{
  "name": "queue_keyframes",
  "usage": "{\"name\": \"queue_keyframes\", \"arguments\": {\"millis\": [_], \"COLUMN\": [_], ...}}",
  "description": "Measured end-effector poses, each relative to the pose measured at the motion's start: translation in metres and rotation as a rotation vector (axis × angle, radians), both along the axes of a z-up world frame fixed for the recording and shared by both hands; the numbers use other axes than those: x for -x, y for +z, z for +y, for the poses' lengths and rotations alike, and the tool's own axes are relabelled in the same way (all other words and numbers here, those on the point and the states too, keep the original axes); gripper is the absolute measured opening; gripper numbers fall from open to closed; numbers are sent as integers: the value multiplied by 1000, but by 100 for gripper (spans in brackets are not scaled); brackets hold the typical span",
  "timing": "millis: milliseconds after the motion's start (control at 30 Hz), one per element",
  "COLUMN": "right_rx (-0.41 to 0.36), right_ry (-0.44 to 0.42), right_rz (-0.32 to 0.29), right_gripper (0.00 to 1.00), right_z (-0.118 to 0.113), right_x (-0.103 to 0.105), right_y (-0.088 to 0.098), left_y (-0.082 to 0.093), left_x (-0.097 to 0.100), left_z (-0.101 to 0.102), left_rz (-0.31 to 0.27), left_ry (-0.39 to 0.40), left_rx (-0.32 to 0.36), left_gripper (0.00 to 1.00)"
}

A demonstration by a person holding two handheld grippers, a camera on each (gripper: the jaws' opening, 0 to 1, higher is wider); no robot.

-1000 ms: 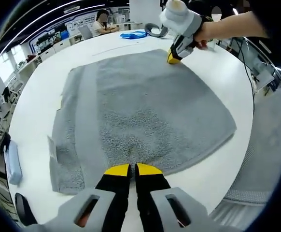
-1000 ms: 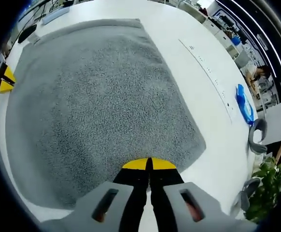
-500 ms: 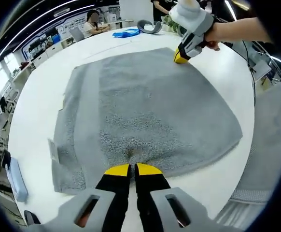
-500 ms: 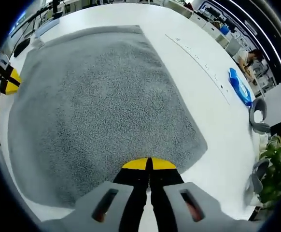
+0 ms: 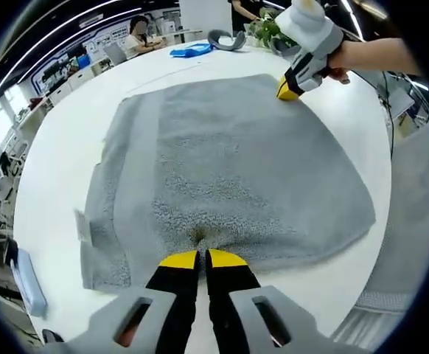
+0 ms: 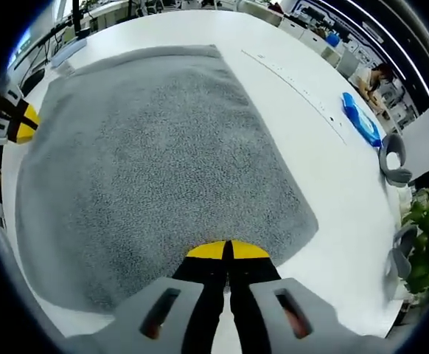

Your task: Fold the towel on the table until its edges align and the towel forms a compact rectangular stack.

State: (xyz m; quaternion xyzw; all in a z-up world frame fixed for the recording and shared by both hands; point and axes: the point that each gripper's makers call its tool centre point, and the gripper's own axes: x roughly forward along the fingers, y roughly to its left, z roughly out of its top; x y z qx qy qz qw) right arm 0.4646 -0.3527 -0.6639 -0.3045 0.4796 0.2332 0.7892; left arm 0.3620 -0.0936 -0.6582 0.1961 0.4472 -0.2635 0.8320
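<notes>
A grey towel [image 5: 229,162] lies spread flat on the round white table [image 5: 52,147]. At the towel's near edge my left gripper [image 5: 200,258] is shut, and the cloth puckers into a small pinch just beyond its yellow tips. My right gripper [image 6: 228,251] is shut on the opposite edge of the towel [image 6: 155,162]. In the left gripper view the right gripper [image 5: 291,88] sits at the towel's far corner, held by a hand [image 5: 347,63]. In the right gripper view the left gripper [image 6: 21,122] appears at the left rim.
A white tag [image 5: 82,225] sticks out of the towel's left side. A blue object [image 6: 362,118] and a grey curved object [image 6: 393,158] lie on the table beyond the towel. A plant [image 6: 428,236] stands by the table's edge. A person [image 5: 137,33] sits far behind.
Both grippers stay shut at the towel's edges. Both views have shifted a little, and the cloth in front of the left gripper's tips has bunched slightly more.
</notes>
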Motion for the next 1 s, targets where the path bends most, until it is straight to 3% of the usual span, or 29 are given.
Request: {"name": "queue_keyframes", "arguments": {"millis": [400,1000], "right_rx": [-23,-44], "right_ry": [-26,-46], "right_rz": [-17,-31], "right_gripper": [0,0], "right_z": [-6,-7], "right_x": [13,15], "right_y": [1,0], "left_y": [0,0], "left_x": [-3,-4], "left_z": [-1,-1], "left_rz": [12,10], "left_ry": [-13,-15], "left_rx": [-21,-21], "left_gripper": [4,4]}}
